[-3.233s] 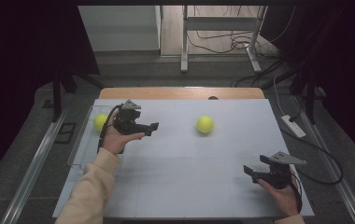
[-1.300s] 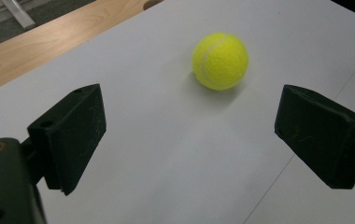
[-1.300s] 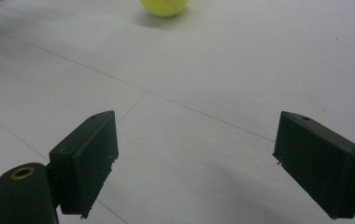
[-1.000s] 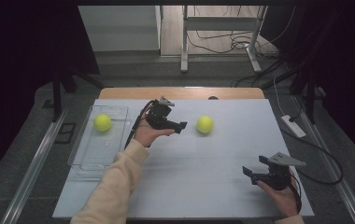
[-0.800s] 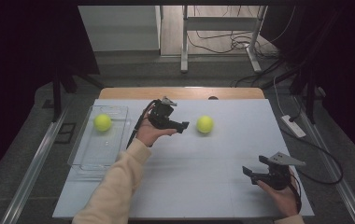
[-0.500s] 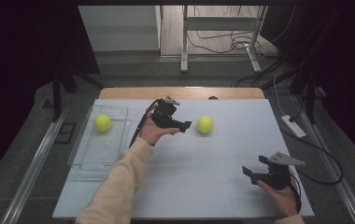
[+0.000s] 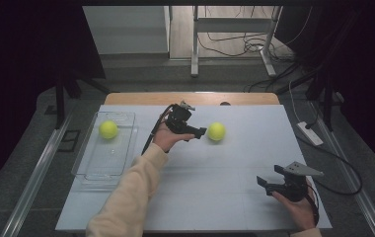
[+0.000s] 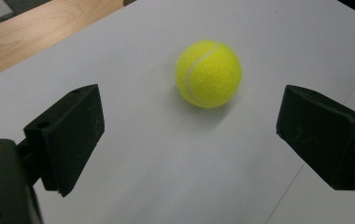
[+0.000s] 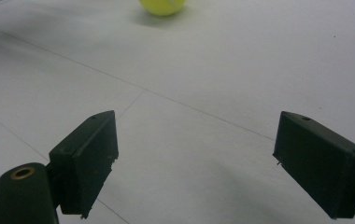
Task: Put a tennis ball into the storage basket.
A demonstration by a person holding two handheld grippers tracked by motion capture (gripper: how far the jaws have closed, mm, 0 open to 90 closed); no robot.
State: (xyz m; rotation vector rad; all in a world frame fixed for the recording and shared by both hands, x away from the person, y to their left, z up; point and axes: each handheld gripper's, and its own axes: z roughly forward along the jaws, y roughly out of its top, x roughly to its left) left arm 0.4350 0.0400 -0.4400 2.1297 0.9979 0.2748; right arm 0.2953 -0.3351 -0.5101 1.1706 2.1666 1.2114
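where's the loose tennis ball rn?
High view: loose tennis ball lies on the white table, centre-far, just ahead of the open left gripper, not touching.

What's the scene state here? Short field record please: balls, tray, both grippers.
loose ball: yellow felt tennis ball on white table sheet, untouched
stowed ball: second yellow tennis ball inside clear plastic tray
left gripper: open, beside the loose ball, aimed at it
right gripper: open, near table's right front, apart from both balls
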